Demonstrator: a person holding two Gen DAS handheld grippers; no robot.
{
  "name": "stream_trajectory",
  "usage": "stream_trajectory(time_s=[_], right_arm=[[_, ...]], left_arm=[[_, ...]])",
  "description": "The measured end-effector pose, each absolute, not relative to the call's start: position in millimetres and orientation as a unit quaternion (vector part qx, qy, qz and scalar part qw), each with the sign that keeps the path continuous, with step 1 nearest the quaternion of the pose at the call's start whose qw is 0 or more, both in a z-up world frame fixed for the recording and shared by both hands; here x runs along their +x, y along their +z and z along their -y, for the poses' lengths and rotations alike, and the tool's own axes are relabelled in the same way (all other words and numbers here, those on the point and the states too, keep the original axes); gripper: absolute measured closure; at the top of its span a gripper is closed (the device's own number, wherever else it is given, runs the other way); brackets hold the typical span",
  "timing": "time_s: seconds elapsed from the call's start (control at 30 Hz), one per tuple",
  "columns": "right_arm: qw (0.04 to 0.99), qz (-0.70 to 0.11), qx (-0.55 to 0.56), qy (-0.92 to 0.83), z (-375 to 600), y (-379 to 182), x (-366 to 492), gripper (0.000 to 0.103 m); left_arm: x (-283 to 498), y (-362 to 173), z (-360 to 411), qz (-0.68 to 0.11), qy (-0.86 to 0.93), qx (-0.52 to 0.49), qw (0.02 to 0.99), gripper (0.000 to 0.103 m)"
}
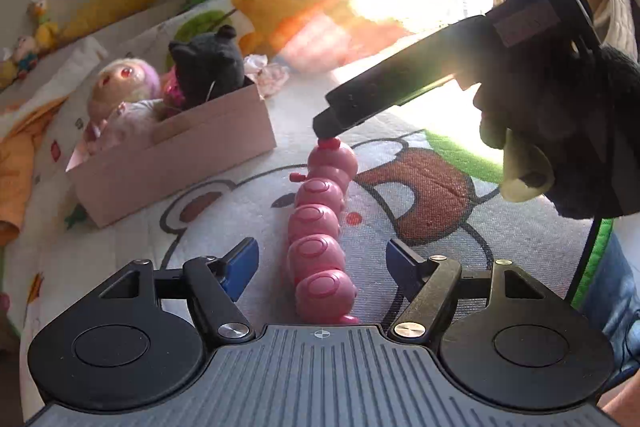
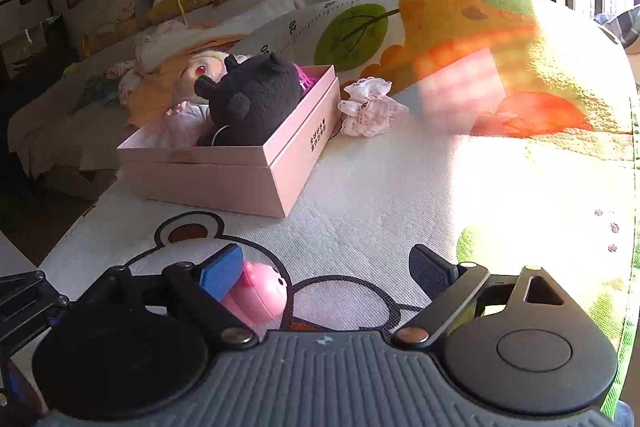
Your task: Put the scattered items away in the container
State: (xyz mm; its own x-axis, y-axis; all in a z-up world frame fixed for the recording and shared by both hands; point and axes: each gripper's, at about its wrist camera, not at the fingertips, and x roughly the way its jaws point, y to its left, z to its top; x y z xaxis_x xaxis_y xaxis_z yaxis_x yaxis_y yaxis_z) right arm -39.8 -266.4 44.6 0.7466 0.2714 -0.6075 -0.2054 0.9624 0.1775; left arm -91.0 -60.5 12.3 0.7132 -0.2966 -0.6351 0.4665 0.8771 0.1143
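I'm working over a white quilted play mat printed with a cartoon bear (image 2: pixel 360 187), spread on what looks like a bed. Toward its far left edge sits the pale pink cardboard box (image 2: pixel 224 183), already holding a black plush animal (image 2: pixel 256 99) and a blonde red-eyed doll (image 1: pixel 120 87); a frilly pink-and-white fabric scrunchie (image 2: pixel 370 109) lies just beside the box's right corner, not yet tidied.

The pink segmented plastic caterpillar toy (image 1: pixel 320 227) lies lengthwise on the mat near the front edge, well apart from the box.

My left tongs (image 1: pixel 322 259) are spread wide, straddling the caterpillar's tail segments without touching them. The right tongs (image 2: pixel 328 275) are also spread; from the left view, one tip rests on the caterpillar's head, which sits against the blue left pad.

My worry: the toy is jointed, so pinching one end may let the rest sag, swing, and slip free. Round segments could also squirt out of flat pads.

The left hand is low and level along the toy; the right angles down from above.
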Motion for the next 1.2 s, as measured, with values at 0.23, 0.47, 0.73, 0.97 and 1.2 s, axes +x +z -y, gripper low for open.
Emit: stream_trajectory(time_s=[0.23,0.47,0.73,0.97,1.2], right_arm=[[0.917,-0.360,0.118,0.122,283.1,23.1,-66.0,0.000],[0.932,-0.348,0.042,0.099,257.3,18.1,-77.0,0.000],[0.932,-0.347,0.010,0.107,253.9,15.8,-78.1,0.000],[0.929,-0.355,-0.024,0.102,244.5,14.8,-78.4,0.000],[0.930,-0.349,0.001,0.113,253.5,16.2,-80.4,0.000]], left_arm=[[-85.7,5.0,45.9,-0.378,-0.178,0.059,0.907,0.009],[-92.3,-0.3,52.4,-0.370,-0.172,0.080,0.910,0.004],[-92.9,-3.8,52.2,-0.360,-0.164,0.079,0.915,0.000],[-92.6,-4.7,50.0,-0.358,-0.167,0.071,0.916,0.000],[-94.5,-3.4,42.8,-0.353,-0.179,0.055,0.917,0.000]])
